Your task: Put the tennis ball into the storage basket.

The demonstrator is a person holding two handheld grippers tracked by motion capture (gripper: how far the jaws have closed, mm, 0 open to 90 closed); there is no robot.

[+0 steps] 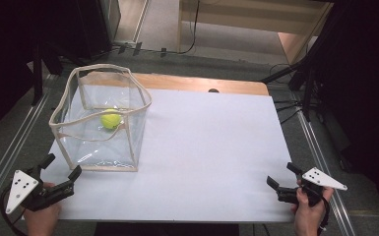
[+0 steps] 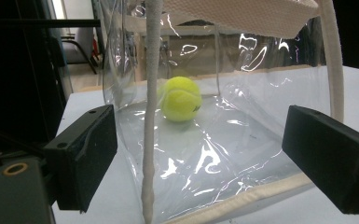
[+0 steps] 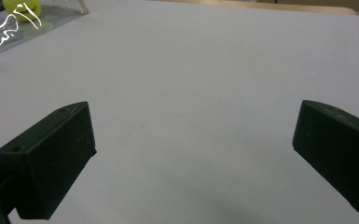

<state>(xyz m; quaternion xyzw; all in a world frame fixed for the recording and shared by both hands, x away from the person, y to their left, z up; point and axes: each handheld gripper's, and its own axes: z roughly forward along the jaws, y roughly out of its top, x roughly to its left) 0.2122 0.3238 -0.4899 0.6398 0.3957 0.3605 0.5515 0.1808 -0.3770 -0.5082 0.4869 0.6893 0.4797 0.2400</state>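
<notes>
A clear plastic box-shaped bag (image 1: 103, 123) with cream fabric trim stands open-topped on the left of the white table (image 1: 206, 147). A yellow tennis ball (image 1: 111, 118) lies inside it on the bottom. In the left gripper view the ball (image 2: 182, 99) shows through the bag's clear wall (image 2: 242, 140), just beyond a cream corner seam (image 2: 150, 116). My left gripper (image 1: 62, 166) is open at the table's near left corner, just short of the bag. My right gripper (image 1: 281, 174) is open at the near right edge, over bare table. In the right gripper view the ball (image 3: 22, 8) sits at the far top left.
A strip of wooden tabletop (image 1: 202, 83) shows behind the white sheet. Metal floor rails (image 1: 10, 142) run along both sides of the table. Dark stands and cables (image 1: 300, 83) sit at the back right. The table's middle and right are bare white surface (image 3: 205, 84).
</notes>
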